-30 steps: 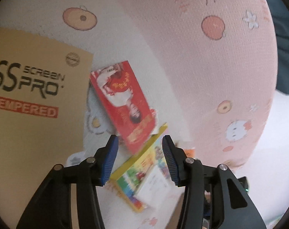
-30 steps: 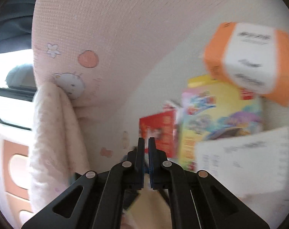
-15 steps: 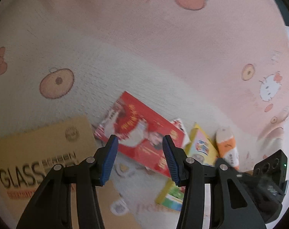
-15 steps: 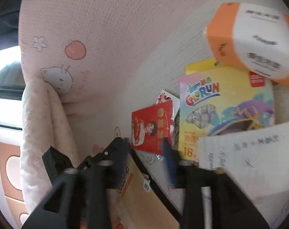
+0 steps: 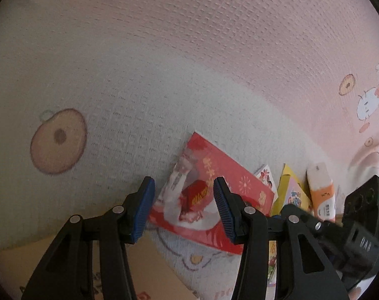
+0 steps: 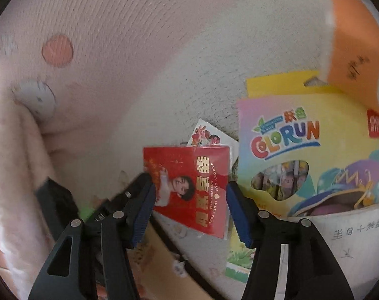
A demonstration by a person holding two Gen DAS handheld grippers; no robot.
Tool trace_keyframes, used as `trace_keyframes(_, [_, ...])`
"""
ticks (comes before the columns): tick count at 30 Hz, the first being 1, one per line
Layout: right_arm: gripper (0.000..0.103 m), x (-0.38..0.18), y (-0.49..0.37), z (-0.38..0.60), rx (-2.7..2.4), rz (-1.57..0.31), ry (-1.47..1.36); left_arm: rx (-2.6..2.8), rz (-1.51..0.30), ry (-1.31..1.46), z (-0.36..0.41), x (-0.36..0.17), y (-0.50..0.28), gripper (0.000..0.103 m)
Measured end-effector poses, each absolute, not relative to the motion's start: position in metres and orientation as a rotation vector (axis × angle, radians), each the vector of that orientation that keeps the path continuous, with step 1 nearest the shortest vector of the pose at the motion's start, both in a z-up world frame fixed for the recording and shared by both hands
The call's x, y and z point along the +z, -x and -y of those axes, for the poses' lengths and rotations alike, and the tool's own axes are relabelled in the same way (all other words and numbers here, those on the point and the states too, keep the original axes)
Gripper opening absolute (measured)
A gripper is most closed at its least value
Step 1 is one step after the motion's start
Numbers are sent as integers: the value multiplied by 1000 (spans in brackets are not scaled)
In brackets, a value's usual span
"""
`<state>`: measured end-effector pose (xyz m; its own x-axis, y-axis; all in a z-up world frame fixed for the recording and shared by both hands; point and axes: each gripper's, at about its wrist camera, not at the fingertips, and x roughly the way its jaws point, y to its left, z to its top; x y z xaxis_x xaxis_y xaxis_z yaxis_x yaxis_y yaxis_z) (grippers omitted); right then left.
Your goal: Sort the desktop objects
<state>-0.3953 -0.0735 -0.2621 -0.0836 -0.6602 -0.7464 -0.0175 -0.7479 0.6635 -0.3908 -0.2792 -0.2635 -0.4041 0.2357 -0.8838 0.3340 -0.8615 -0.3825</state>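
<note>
Red packet (image 6: 189, 187) beside crayon box (image 6: 302, 150), orange-white box (image 6: 357, 57) behind.

**Materials and Surface Finish**

The cloth (image 5: 164, 75) covering the tabletop is a coarse, matt woven textile with a printed pattern. The red packet (image 6: 192, 187) has a glossy, clear-film-wrapped face. The crayon box (image 6: 302, 150) is smooth printed cardboard. The fingers (image 5: 145, 210) carry ribbed blue pads on matt black plastic with metal pins. The brown box (image 5: 151, 275) is matt cardboard.

Pink-and-white cartoon-print cloth (image 5: 164, 62) covering surface; folded pink towel (image 6: 16, 165) at edge.
</note>
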Motion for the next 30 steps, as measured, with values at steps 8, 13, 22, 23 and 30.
trace_keyframes(8, [56,-266,395,77,-1932,780,-1835,-2488,-786,-1714,276,-266,382,53])
trace_keyframes(13, [56,-271,397,69,-1899,869,-1850,-2438,-978,-1675,290,-270,363,27])
trace_keyframes(22, [56,-279,399,43,-1777,1026,-1800,-2502,-967,-1551,288,-243,340,12])
trace_keyframes(23, [56,-280,397,40,-1768,1046,-1796,-2509,-990,-1530,288,-237,339,10])
trace_keyframes(30, [57,-275,377,20,-1726,1164,-1753,-2618,-816,-1526,248,-202,338,7])
